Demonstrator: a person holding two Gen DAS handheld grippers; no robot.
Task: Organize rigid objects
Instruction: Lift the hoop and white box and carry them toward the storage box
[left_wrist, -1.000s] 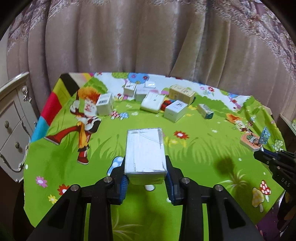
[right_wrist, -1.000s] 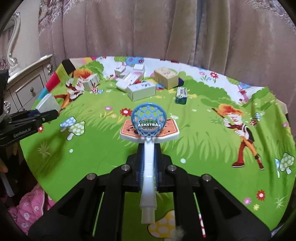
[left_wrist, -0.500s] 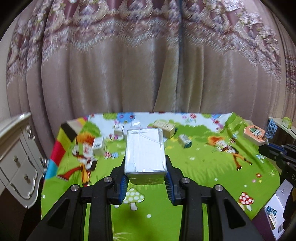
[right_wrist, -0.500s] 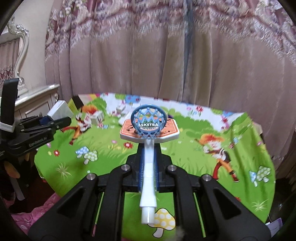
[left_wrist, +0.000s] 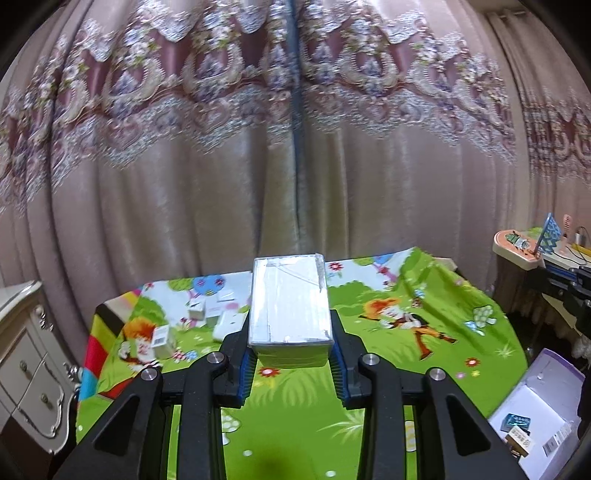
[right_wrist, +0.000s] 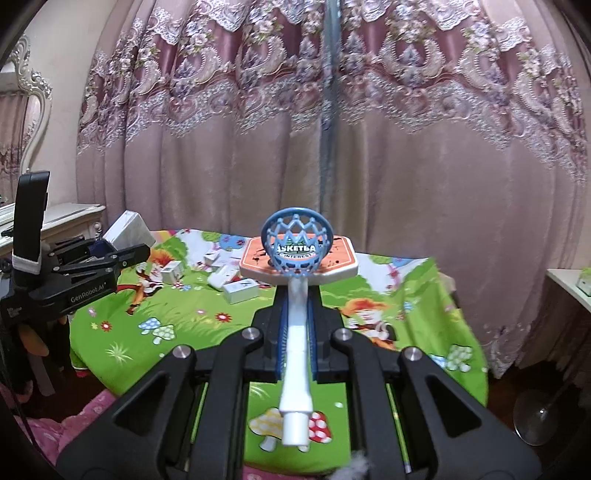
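Two grippers seen, each loaded and held clear above a table draped in a green cartoon-print cloth (left_wrist: 436, 369). Left gripper (left_wrist: 291, 354): blue-padded fingers (left_wrist: 246, 369) clamped against both sides of a white rectangular box (left_wrist: 290, 310), long axis pointing forward, box well above the cloth. Same left gripper (right_wrist: 122, 253) visible from the right wrist view at the left edge, with the box (right_wrist: 129, 229) between its jaws. Right gripper (right_wrist: 295, 332): jaws drawn narrow onto the white pole of a toy basketball hoop (right_wrist: 297, 254), orange backboard and blue net at the far end, pole butt projecting back toward the camera. Same hoop (left_wrist: 524, 247) recorded at the right edge of the left wrist view, beyond the table edge. Several small white boxes (right_wrist: 229, 275) left loosely grouped on the far left part of the cloth. White carved dresser (left_wrist: 26, 369) located just left of the table; pink patterned curtain (left_wrist: 295, 147) behind. Open purple-lidded carton (left_wrist: 535, 417) noted low at right; contents too small to identify.
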